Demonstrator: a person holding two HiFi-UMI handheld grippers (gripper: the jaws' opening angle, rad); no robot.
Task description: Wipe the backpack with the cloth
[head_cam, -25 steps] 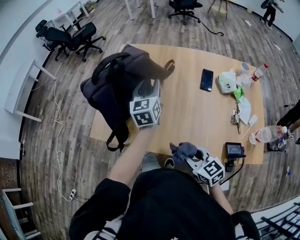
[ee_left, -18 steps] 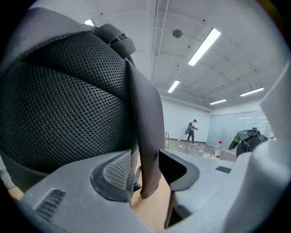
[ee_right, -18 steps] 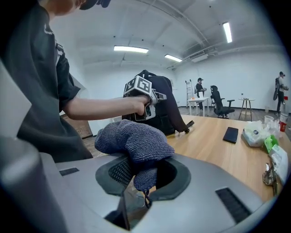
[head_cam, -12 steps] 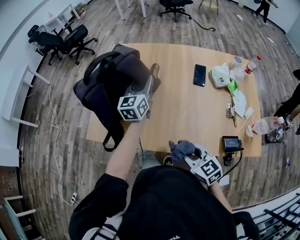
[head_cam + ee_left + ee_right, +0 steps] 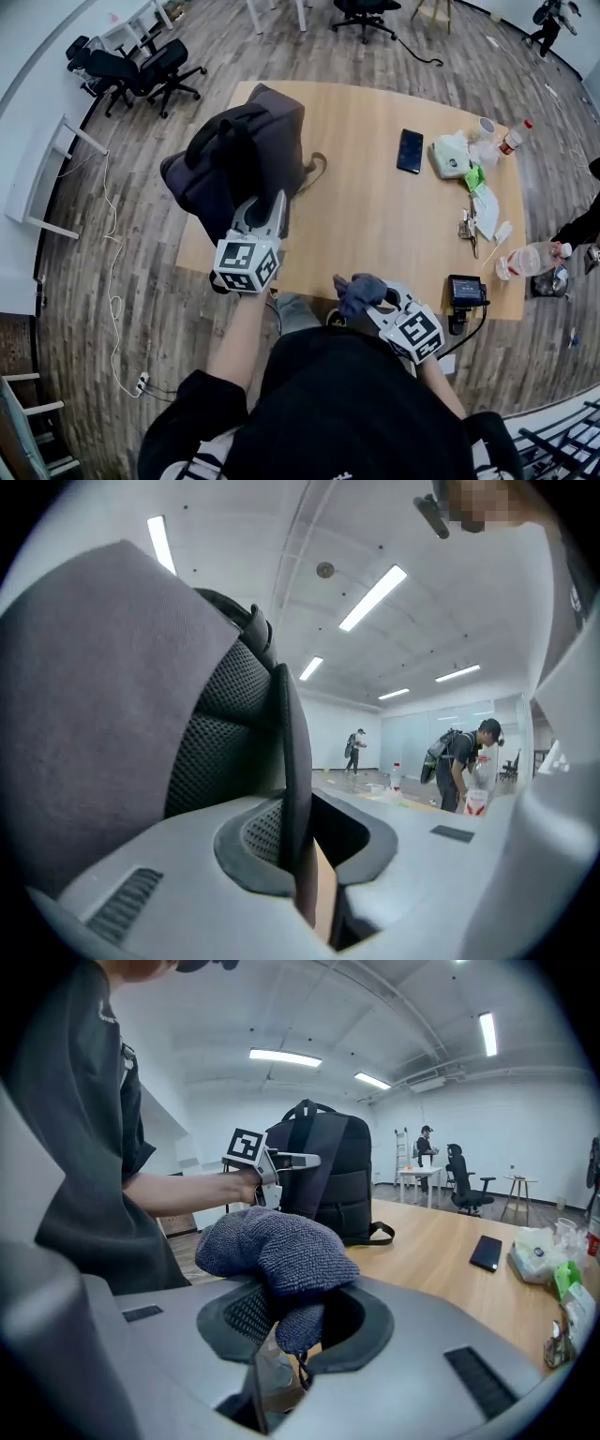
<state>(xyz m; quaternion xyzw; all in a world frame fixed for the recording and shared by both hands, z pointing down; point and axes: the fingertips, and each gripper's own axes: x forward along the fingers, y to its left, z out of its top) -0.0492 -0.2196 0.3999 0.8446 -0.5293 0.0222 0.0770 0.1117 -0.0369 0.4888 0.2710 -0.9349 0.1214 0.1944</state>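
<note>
Arms reach forward from the person's dark top. The bare left forearm runs out to the left gripper (image 5: 263,210), which points almost level at the backpack (image 5: 239,159). The right arm is bent close to the body and tips the right gripper (image 5: 376,302) somewhat downward over the table's near edge. The left jaws have just been closing and now pinch a thin dark strap (image 5: 291,761), seen edge-on against the bag's mesh padding. The right jaws are clamped on the cloth (image 5: 359,291), a bluish-grey bundle bulging above them.

The backpack stands upright at the left edge of the table (image 5: 375,220), near its far-left corner. This is a pale wooden table on a grey plank floor (image 5: 112,234). The room is large and white, with strip lights on the ceiling. Black office chairs (image 5: 141,67) stand beyond the far-left corner. A phone (image 5: 410,150) lies face down toward the far edge. A clear bottle (image 5: 531,263) lies on its side at the right edge. A small screened device (image 5: 466,297) sits at the near edge.

Both hands are hidden behind the marker cubes. The cloth covers the right jaw tips in the head view. The litter along the right edge is too small to name. Other people (image 5: 461,761) in the left gripper view are distant.
</note>
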